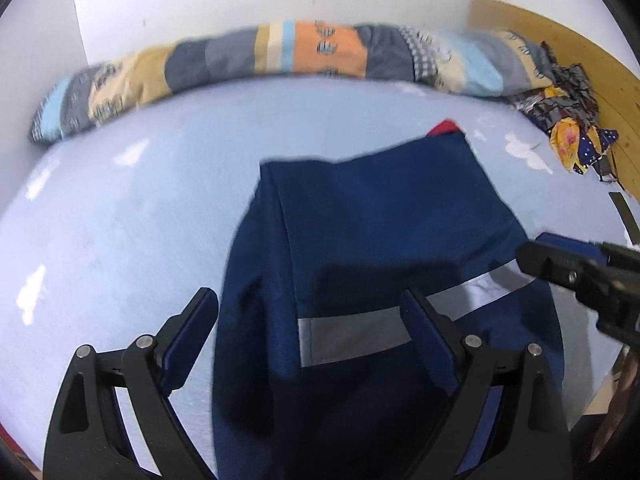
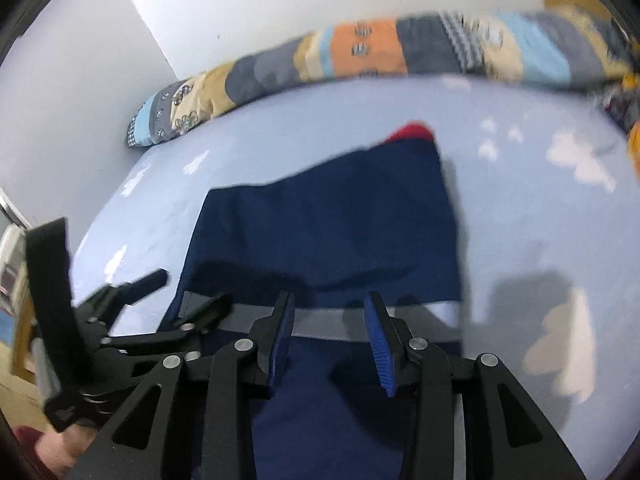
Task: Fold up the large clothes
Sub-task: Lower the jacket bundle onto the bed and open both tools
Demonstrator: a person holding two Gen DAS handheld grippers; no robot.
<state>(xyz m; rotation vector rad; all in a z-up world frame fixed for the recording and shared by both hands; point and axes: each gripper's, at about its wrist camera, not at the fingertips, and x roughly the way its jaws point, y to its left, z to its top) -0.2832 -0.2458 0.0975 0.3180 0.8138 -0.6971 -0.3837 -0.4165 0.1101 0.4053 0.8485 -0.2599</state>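
A navy garment [image 1: 372, 216] with a grey reflective stripe [image 1: 352, 336] lies folded on the light blue bed sheet [image 1: 120, 220]; a bit of red fabric [image 1: 445, 125] shows at its far end. My left gripper [image 1: 308, 300] stands open over the garment's near left part, one finger over the sheet and the other over the stripe. In the right wrist view my right gripper [image 2: 330, 300] hovers above the stripe [image 2: 320, 322] of the garment [image 2: 328, 220], pads apart with nothing pinched. The left gripper [image 2: 192, 288] appears at its left, and the right gripper [image 1: 540, 248] enters the left wrist view at the right edge.
A rolled patchwork quilt [image 1: 280, 52] runs along the white wall at the far side of the bed. A heap of patterned clothes [image 1: 568, 120] lies at the far right beside a wooden board [image 1: 592, 60]. A hand [image 2: 60, 452] shows at the lower left.
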